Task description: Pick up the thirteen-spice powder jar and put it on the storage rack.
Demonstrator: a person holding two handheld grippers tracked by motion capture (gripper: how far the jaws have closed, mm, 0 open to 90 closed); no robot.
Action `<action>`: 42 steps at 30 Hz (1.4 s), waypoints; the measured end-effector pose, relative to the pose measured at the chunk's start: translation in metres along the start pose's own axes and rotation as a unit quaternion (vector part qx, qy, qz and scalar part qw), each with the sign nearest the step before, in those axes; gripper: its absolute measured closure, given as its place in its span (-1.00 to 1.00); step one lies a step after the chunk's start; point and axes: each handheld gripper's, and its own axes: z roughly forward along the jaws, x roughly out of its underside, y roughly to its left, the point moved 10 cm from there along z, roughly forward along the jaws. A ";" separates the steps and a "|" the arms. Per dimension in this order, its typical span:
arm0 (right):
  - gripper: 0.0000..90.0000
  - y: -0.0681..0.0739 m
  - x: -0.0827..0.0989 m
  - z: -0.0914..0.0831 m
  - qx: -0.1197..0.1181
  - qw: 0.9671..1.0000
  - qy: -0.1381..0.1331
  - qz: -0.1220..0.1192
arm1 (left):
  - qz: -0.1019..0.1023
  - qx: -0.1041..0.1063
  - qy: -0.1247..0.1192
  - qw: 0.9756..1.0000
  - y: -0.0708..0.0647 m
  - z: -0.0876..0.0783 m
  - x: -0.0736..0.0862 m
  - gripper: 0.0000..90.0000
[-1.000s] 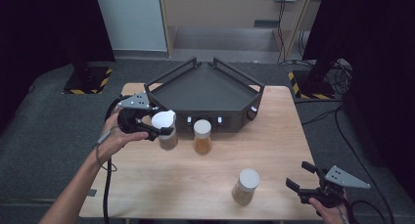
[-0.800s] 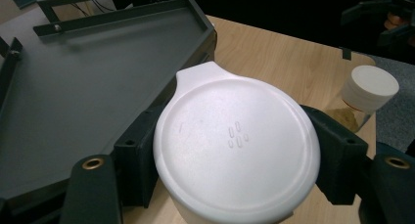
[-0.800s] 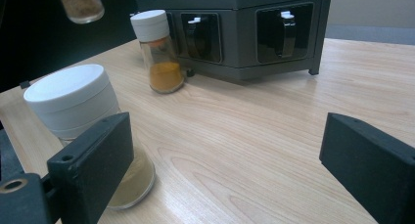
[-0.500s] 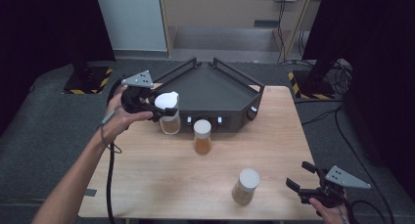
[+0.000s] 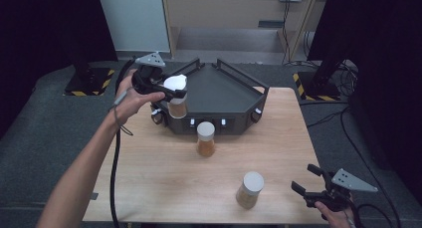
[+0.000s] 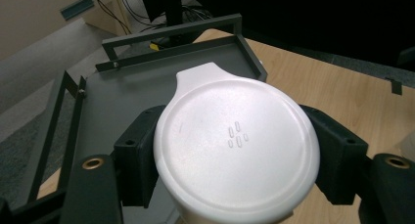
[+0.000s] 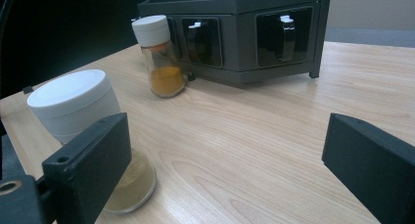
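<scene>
Dark curtains close in around a pale wooden surface (image 5: 164, 183) that carries a dark grey rack (image 5: 219, 91) with railed edges. Clenched on the white lid of a spice jar (image 5: 176, 96), the left claw (image 5: 166, 91) holds it in the air over the rack's near-left corner. Gripped by the lid alone, the jar could slip or tilt, and its base could catch the rail just beneath the claw. Well apart, the right claw (image 5: 311, 185) hangs released, with a second white-lidded jar (image 5: 249, 189) just beside its jaws, an easy knock-over.
</scene>
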 end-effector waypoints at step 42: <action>-0.88 -0.006 0.003 0.002 -0.005 1.000 -0.003 0.013 | -0.094 -0.135 0.024 0.986 0.070 0.079 -0.003 -0.33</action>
